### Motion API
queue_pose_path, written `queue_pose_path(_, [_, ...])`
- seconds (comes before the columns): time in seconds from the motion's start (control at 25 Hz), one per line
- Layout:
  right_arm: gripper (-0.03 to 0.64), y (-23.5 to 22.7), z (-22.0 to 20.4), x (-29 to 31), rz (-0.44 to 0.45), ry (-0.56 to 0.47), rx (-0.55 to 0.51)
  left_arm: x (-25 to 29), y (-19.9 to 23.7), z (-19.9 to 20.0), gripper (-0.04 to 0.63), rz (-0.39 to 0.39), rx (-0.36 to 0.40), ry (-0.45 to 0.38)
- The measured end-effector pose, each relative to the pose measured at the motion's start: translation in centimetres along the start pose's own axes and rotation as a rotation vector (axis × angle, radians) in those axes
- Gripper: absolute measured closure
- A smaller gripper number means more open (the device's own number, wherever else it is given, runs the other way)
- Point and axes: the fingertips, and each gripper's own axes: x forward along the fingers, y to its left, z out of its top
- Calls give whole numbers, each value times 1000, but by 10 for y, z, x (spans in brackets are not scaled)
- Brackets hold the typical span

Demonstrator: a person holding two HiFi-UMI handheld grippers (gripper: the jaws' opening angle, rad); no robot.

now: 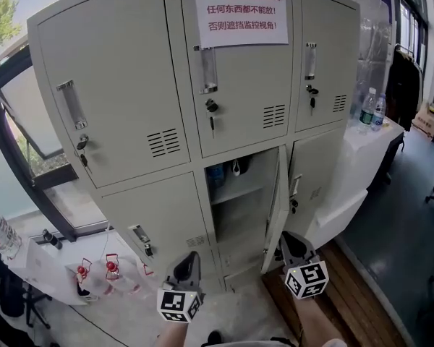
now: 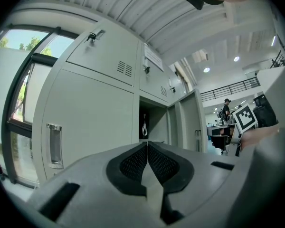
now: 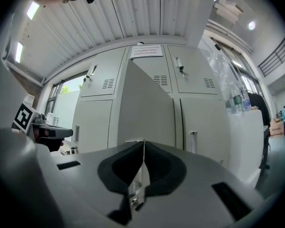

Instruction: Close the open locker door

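A grey locker cabinet (image 1: 130,85) fills the head view. Its lower middle door (image 1: 277,201) stands open, swung out to the right, and shows a shelf inside the compartment (image 1: 235,194). My left gripper (image 1: 190,259) is shut and empty, low in front of the lower left door. My right gripper (image 1: 290,240) is shut and empty, just right of the open door's lower edge. In the left gripper view the shut jaws (image 2: 147,148) point toward the dark compartment (image 2: 146,125). The right gripper view has the shut jaws (image 3: 143,146) facing the door's outer face (image 3: 147,103).
A paper sign (image 1: 240,11) is taped to the top middle door. A white table (image 1: 369,147) with bottles (image 1: 372,110) stands right of the cabinet. A window (image 1: 14,85) is at the left. Red-handled items (image 1: 98,270) lie low at the left. A person (image 2: 226,109) stands far off.
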Motion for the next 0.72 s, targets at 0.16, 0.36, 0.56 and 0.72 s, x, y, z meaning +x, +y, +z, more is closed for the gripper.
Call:
queue_pose_path(0.16, [603,21,0,16,19,0,1,-3,21,0,584,12,-5,-2])
queue_pose_path(0.36, [603,48,-2,39,55,3,1,-12,49,0,584,44,-2,-4])
queue_pose_path(0.56, [603,73,-5,65,99,5,3,-20,75,2,584,84,11,-10])
queue_pose_path(0.72, [603,91,-9,85,134,17,-3,-28,96,1,584,120,5,-15])
